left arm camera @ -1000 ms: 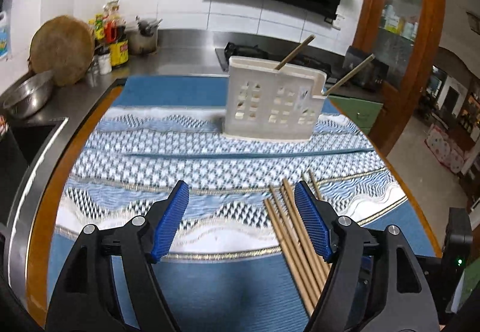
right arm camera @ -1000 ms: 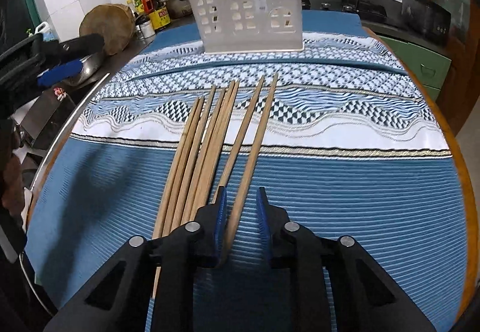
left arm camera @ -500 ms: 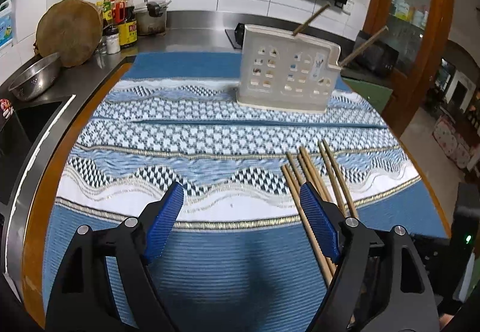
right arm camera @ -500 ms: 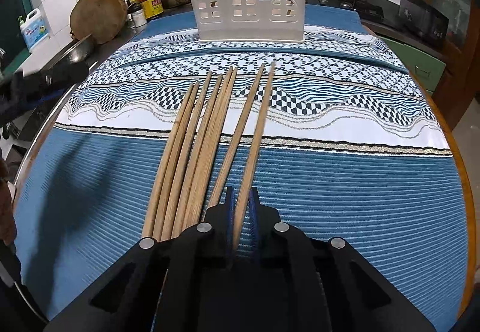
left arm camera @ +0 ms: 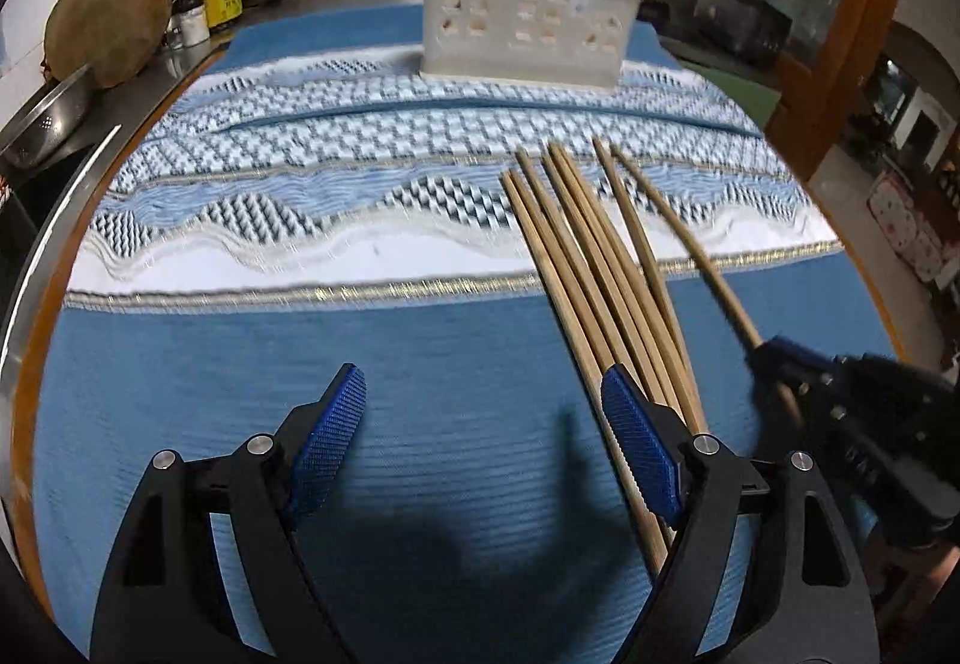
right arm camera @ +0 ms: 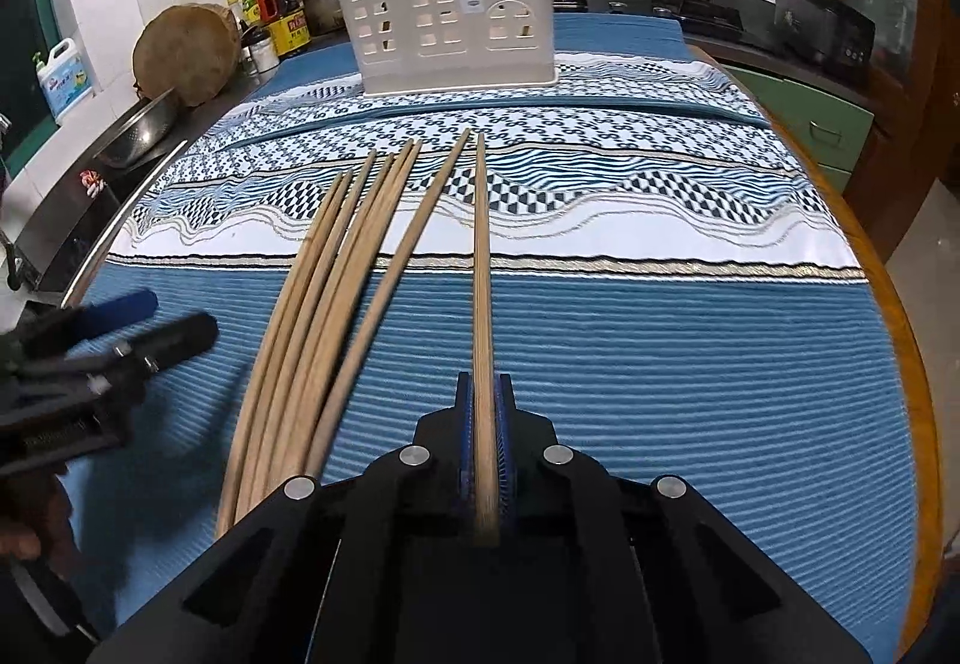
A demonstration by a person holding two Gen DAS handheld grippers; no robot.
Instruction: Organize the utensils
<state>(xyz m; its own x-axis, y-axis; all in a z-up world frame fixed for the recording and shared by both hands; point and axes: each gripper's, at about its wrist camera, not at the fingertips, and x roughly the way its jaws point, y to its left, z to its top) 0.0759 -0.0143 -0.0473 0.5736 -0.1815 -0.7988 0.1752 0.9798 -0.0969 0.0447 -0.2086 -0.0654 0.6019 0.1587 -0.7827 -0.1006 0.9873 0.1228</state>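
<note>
table [right arm camera: 894, 268] | blue patterned cloth [right arm camera: 660, 340] | on cloth: loose chopsticks [right arm camera: 336, 268], white utensil holder [right arm camera: 450, 21]

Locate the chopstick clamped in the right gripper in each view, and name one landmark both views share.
Left wrist view: the held chopstick runs diagonally at right, from mid-cloth down into the right gripper, right of the loose chopsticks.
Right wrist view: it stands nearly vertical at centre, rising from the shut right gripper.
Shared landmark: the white utensil holder at the far end of the cloth.

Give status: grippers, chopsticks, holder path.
Right gripper shut on one chopstick. Left gripper open, empty, beside loose chopsticks. White holder upright at far edge, path unobstructed.
</note>
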